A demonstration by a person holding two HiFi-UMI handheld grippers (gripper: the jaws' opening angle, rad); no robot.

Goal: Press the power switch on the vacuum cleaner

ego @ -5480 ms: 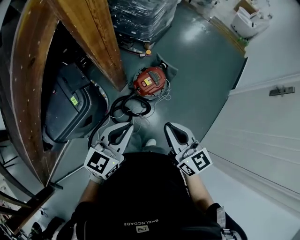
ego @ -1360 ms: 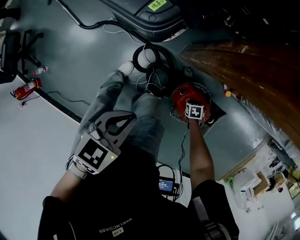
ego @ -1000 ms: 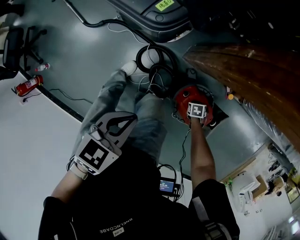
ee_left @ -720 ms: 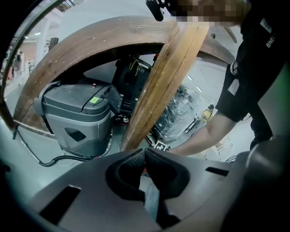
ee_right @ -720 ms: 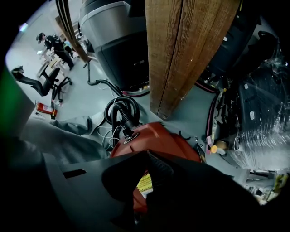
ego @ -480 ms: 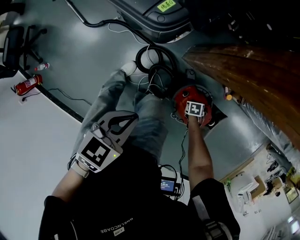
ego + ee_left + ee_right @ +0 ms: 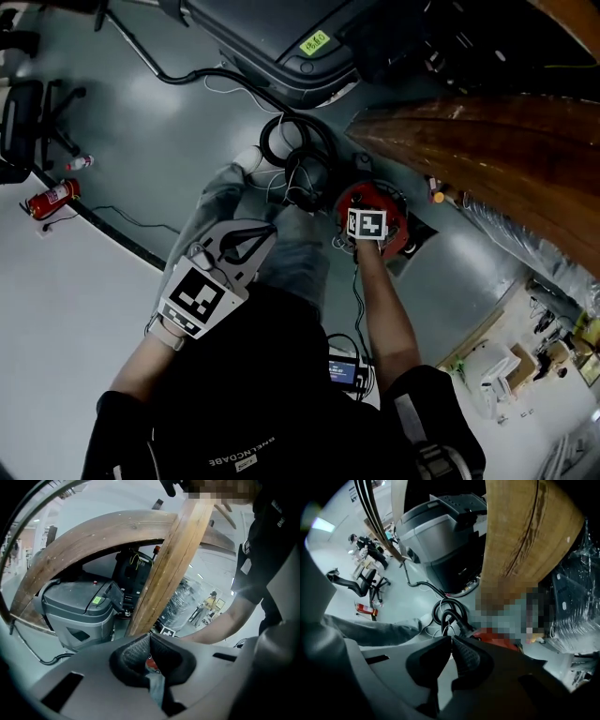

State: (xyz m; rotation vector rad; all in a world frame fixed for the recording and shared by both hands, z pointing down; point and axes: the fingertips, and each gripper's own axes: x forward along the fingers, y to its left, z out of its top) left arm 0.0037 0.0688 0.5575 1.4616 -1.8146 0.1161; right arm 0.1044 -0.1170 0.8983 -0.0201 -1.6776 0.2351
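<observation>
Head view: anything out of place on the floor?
A red fire extinguisher lies on its side at the far left. Beside the round red vacuum cleaner, black hose and white cables sit in loose tangled loops.

Grey floor [image 7: 169, 131]. On it: red vacuum cleaner [image 7: 373, 199], black hose coil [image 7: 298, 157] just beside, big grey machine [image 7: 281, 37], fire extinguisher [image 7: 47, 200], small bottle [image 7: 80, 162], black chair [image 7: 33, 117].

The left gripper [image 7: 150, 638] is seen with its tips closed together, nothing gripped. A grey machine [image 7: 77, 616] with a green label [image 7: 97, 600] is seen at left, wooden beams [image 7: 171, 569] in the middle, a forearm [image 7: 225, 623] at right.
</observation>
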